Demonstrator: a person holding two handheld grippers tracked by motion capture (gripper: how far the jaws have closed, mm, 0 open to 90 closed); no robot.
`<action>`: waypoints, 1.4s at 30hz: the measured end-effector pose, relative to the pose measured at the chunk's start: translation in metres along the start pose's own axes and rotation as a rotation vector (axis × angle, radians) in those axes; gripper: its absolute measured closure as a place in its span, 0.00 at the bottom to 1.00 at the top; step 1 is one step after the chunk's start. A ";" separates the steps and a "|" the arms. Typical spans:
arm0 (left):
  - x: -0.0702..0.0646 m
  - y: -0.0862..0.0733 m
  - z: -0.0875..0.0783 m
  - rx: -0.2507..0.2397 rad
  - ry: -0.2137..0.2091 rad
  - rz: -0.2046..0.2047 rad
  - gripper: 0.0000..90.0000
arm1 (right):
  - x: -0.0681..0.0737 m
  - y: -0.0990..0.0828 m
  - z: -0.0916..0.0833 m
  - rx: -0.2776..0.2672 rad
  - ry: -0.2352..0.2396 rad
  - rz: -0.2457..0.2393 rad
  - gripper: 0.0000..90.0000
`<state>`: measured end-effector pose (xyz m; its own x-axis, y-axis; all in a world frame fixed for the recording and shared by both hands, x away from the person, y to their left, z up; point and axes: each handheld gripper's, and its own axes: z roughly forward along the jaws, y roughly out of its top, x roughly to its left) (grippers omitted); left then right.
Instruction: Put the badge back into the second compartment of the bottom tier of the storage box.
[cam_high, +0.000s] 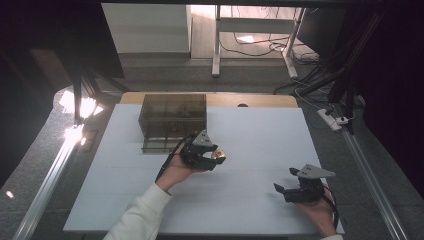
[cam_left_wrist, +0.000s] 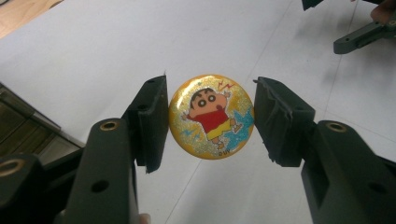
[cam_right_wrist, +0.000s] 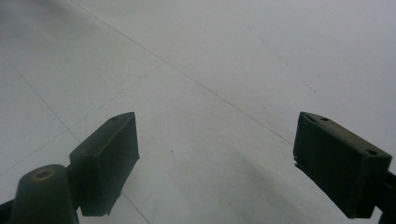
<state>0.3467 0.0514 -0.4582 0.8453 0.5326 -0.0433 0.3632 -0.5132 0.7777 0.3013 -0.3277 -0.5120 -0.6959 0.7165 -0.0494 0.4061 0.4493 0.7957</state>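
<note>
A round yellow glitter badge (cam_left_wrist: 211, 116) with a cartoon boy in a red shirt sits clamped edge to edge between the two black pads of my left gripper (cam_left_wrist: 211, 122), held above the white table. From above, that left gripper (cam_high: 212, 158) hovers near the table's middle, just in front of the dark box, with the badge (cam_high: 218, 155) showing at its tip. My right gripper (cam_high: 286, 181) rests low at the front right, jaws wide apart. Its own view confirms the right gripper (cam_right_wrist: 215, 165) is open with bare white surface between the pads.
A smoky transparent box with compartments (cam_high: 173, 121) stands at the back left of the white table (cam_high: 260, 135). Cables and metal frame legs (cam_high: 216, 45) lie on the floor beyond the table's far edge.
</note>
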 end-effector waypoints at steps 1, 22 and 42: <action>0.001 0.000 0.000 -0.002 0.002 -0.003 0.52 | 0.000 0.000 0.000 0.001 -0.001 0.000 0.15; 0.031 -0.013 -0.013 -0.025 0.053 -0.099 0.52 | 0.000 0.000 0.001 0.006 -0.002 -0.002 0.16; 0.059 -0.027 -0.032 -0.077 0.165 -0.153 0.52 | 0.000 0.000 0.001 0.006 -0.004 -0.004 0.16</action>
<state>0.3744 0.1183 -0.4615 0.7049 0.7063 -0.0659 0.4459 -0.3689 0.8155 0.3018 -0.3271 -0.5128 -0.6950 0.7169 -0.0553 0.4069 0.4557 0.7917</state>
